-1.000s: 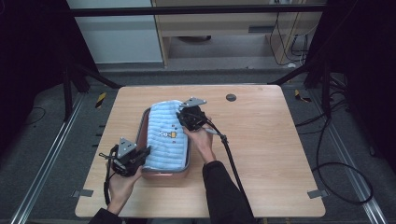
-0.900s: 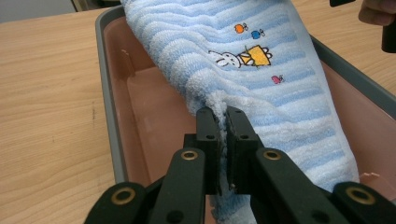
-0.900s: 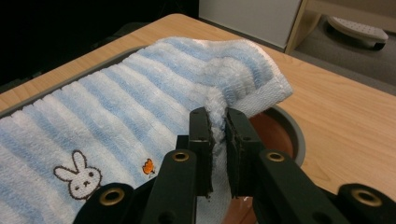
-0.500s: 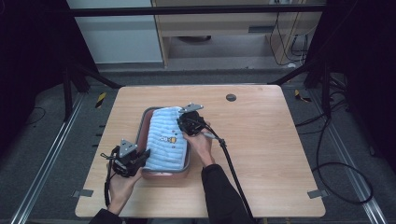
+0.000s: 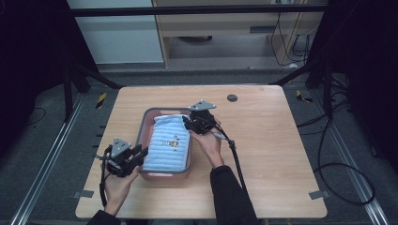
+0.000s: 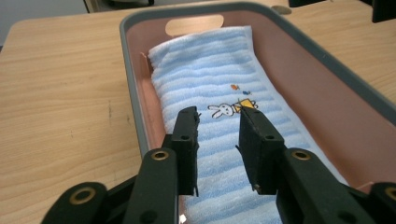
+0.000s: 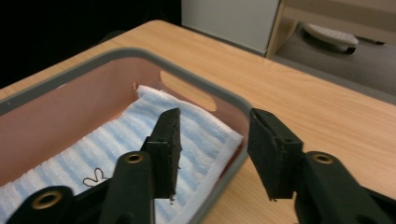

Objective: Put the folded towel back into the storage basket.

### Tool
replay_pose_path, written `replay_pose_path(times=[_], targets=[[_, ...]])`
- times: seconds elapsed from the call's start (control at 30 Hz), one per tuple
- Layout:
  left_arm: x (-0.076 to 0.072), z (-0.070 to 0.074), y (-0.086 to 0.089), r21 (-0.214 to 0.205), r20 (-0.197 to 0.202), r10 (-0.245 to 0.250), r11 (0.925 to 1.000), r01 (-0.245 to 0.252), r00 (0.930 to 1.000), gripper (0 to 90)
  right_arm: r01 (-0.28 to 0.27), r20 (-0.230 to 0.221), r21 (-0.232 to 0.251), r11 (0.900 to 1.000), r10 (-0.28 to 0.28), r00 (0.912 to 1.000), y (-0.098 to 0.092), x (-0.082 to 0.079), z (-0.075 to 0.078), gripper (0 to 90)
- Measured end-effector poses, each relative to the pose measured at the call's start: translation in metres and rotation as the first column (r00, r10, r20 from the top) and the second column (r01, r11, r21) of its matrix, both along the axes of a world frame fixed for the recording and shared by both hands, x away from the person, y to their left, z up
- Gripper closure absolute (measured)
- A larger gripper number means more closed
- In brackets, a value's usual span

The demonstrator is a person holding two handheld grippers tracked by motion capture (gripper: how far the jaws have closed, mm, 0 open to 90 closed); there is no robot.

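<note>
1. The left claw (image 5: 139, 153) sits low at the near left, held in the person's left hand (image 5: 117, 180), with the forearm coming in from the bottom edge.
2. Its jaws have just been opening; they stand a little apart and pinch nothing (the gap between them is plain in the left gripper view).
3. The right claw (image 5: 187, 123) is farther forward, held in the right hand (image 5: 209, 143), the dark sleeve (image 5: 230, 197) angling up from the bottom.
4. Its jaws have also just been opening; they stand wide apart, pressing on nothing.
5. Both claws point inward, towards each other.
</note>
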State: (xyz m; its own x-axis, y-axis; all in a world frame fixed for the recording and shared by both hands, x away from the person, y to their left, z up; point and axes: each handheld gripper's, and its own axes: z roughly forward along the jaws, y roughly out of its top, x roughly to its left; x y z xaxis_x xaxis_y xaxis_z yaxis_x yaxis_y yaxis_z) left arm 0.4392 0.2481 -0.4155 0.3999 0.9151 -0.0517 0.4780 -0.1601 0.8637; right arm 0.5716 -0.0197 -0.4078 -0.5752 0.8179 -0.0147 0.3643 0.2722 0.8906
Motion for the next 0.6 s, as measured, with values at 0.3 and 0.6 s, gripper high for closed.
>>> replay_pose_path(times=[0.3, 0.6], targets=[[-0.002, 0.013, 0.014, -0.044, 0.062, -0.013, 0.9989, 0.015, 0.9980, 56.6, 0.052, 0.024, 0.054, 0.9972, -0.053, 0.9983, -0.050, -0.019, 0.014, 31.4], [0.008, 0.012, 0.040, -0.026, 0.084, 0.021, 0.9995, -0.018, 0.9962, 34.2, 0.150, 0.026, 0.082, 0.9853, -0.153, 0.9879, -0.136, -0.047, 0.014, 24.1]])
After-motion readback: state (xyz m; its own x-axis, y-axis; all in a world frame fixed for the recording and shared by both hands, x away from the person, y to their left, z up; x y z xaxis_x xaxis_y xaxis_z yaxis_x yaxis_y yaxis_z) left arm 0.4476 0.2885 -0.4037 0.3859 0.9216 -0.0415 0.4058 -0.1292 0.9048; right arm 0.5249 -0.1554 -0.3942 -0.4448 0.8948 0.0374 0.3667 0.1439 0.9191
